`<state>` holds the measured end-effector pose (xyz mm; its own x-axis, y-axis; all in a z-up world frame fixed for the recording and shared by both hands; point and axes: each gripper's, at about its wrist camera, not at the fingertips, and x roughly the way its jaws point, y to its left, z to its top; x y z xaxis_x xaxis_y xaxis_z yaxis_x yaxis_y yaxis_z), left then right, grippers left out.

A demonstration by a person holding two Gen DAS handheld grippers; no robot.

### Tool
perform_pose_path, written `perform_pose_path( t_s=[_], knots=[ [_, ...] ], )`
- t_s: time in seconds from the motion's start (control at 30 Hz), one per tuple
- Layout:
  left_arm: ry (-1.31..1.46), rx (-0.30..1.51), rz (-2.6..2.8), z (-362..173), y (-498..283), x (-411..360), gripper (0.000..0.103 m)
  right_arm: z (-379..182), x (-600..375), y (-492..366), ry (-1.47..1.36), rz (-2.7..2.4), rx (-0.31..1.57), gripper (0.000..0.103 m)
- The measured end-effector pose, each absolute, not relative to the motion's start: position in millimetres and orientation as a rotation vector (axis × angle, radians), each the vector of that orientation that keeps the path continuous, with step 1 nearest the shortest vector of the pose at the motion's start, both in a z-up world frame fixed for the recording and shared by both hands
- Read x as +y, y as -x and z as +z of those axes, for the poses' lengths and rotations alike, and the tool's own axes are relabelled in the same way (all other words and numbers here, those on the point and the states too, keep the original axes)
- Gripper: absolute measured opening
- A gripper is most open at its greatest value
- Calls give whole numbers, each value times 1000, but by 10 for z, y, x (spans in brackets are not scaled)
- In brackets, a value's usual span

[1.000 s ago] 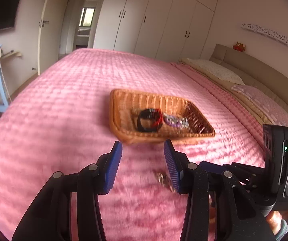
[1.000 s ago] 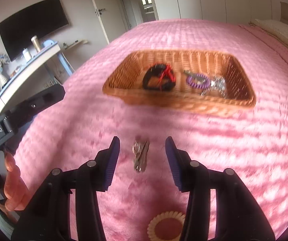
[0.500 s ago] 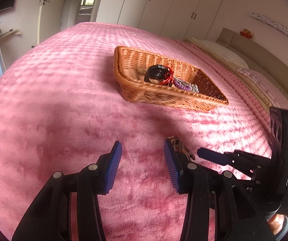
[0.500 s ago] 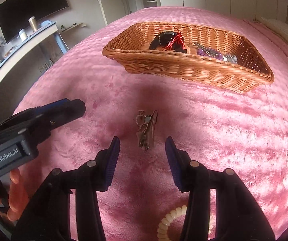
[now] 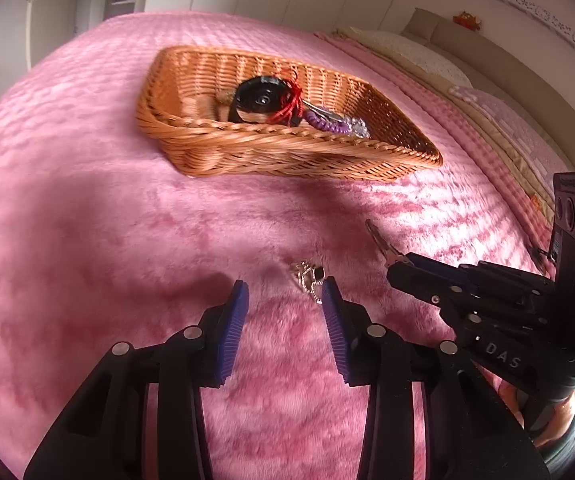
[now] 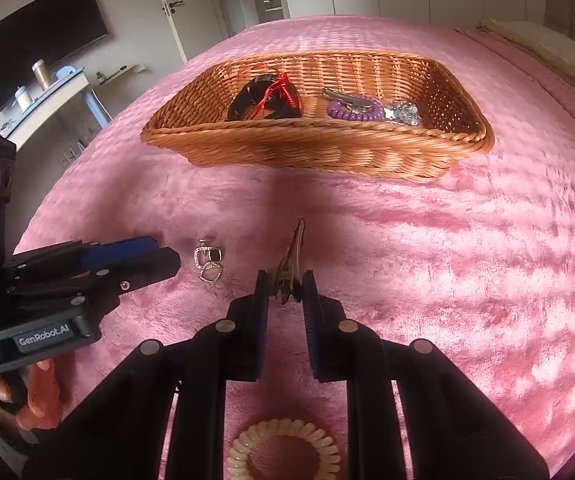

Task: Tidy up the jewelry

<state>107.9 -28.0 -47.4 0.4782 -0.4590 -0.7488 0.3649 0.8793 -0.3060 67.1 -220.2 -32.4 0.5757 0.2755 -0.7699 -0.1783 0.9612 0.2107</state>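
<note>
Blue pads of the left gripper point(image 5: 283, 294) apart, just been narrowing, earrings point(image 5: 308, 276) at the tips untouched, pink blanket point(image 5: 87, 220) | right gripper point(image 6: 285, 286) just closed, pinching a hair clip point(image 6: 292, 252); basket point(image 6: 319, 152) beyond; "GenRobot.AI" readable

Left wrist view: looks along the left claw point(image 5: 283, 292), tilted down at the pink bed point(image 5: 87, 220) from close above; wicker basket point(image 5: 271, 152) farther off, headboard wall far right. Right wrist view: looks along the right claw point(image 6: 285, 280), similar downward tilt, equally near; TV wall far left. Both share the basket, the bed in front of it, and each other's claw.
</note>
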Motion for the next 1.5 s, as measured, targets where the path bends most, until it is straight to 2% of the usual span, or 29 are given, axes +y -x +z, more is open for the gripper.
perform_pose_path(
  t_s=[0.27,0.3,0.33,0.37,0.43,0.5,0.73,1.1,1.17,1.23,1.5],
  knots=[
    [104,965,-532,-528,-1170,-388,32,-352,-2271,-706,-150,266,904,14],
    [102,965,-531,-538,-1183,-403,28,-363,-2284,-713,-157,268,908,14],
    [101,968,-532,-548,-1199,-419,16,-374,-2301,-718,-165,270,911,14],
    [103,973,-533,-560,-1215,-428,10,-381,-2310,-712,-172,270,913,14],
    [119,972,-536,-557,-1211,-401,3,-388,-2335,-710,-188,274,914,14],
    [161,961,-559,-541,-1161,-324,1,-401,-2355,-714,-201,278,915,14],
    [294,927,-585,-489,-989,-21,1,-411,-2337,-692,-196,280,907,14],
    [268,955,-515,-603,-907,104,1,-461,-2521,-676,-266,266,955,15],
    [263,945,-512,-613,-881,97,1,-458,-2539,-654,-262,264,959,16],
    [267,939,-516,-609,-877,107,1,-452,-2532,-642,-256,269,958,25],
    [285,936,-530,-640,-886,124,1,-434,-2505,-711,-229,225,952,29]
  ],
)
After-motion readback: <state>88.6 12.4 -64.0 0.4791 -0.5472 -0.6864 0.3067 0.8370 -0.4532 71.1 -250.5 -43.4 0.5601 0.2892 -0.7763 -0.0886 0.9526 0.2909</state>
